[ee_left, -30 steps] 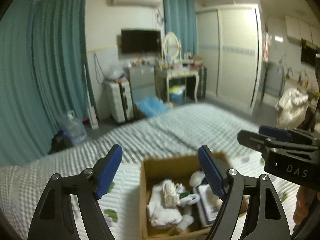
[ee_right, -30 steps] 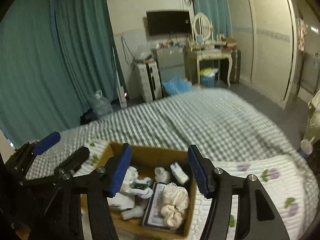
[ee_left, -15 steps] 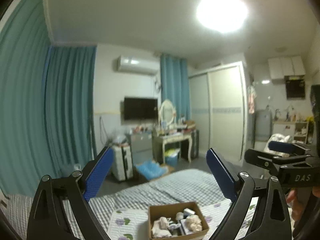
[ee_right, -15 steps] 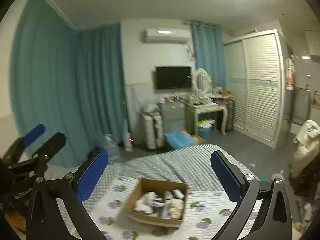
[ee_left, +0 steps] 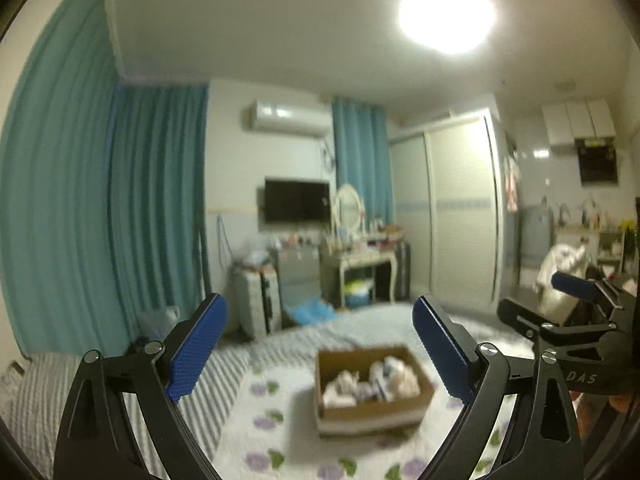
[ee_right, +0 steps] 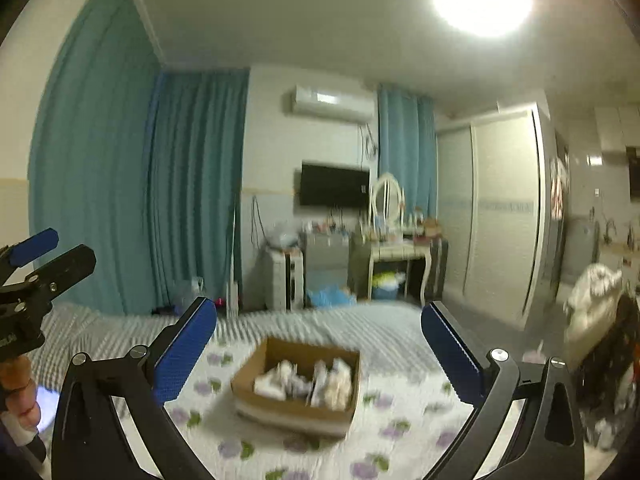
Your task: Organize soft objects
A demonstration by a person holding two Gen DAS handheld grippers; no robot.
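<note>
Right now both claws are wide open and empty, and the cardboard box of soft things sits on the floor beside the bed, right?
Not quite. The cardboard box sits on the bed's flowered quilt, as the right wrist view shows. The left claw and right claw are indeed wide open and empty.

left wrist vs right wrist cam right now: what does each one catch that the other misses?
Left wrist only: the open left gripper up close, the right gripper side-on at the right edge, white wall cabinets.

Right wrist only: the open right gripper up close, the left gripper side-on at the left edge.

Both: brown cardboard box of pale soft items on the floral white quilt, black wall TV, teal curtains. Both grippers are empty.
</note>
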